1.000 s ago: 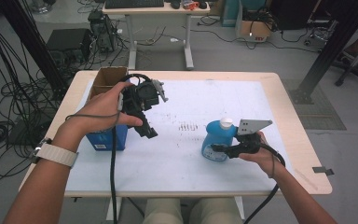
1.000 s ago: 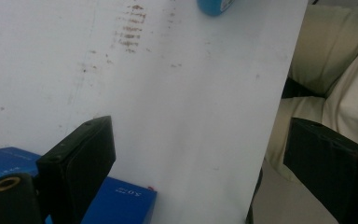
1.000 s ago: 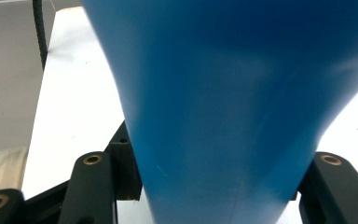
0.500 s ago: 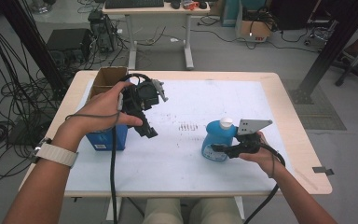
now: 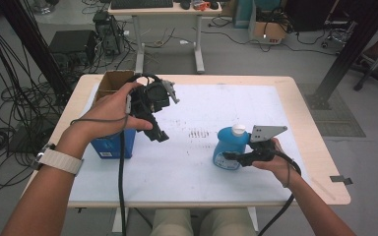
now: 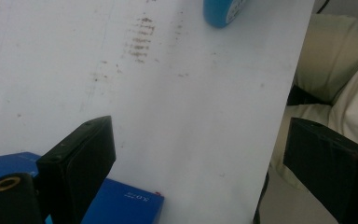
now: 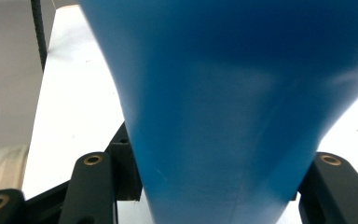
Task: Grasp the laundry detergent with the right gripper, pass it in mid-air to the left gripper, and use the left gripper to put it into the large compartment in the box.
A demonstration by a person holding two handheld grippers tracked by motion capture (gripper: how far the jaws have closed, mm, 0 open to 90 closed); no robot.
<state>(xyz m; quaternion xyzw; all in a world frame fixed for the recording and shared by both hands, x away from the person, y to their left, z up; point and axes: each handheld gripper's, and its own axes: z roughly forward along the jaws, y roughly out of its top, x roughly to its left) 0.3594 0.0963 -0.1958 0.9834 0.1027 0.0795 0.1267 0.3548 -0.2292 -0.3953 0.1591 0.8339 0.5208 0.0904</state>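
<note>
The blue bottle (image 5: pixel 229 150) is clamped upright on the surface (image 5: pixel 187 167) by the right gripper (image 5: pixel 236 157); the left gripper (image 5: pixel 158 133), jaws spread, is held clear above the blue box (image 5: pixel 110 146).

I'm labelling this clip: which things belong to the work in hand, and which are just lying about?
In the work:
- blue bottle, clamped in the right tool
- left tool, open, raised beside the blue box

Lying about:
- cardboard box
- smudges on the white table cover
</note>
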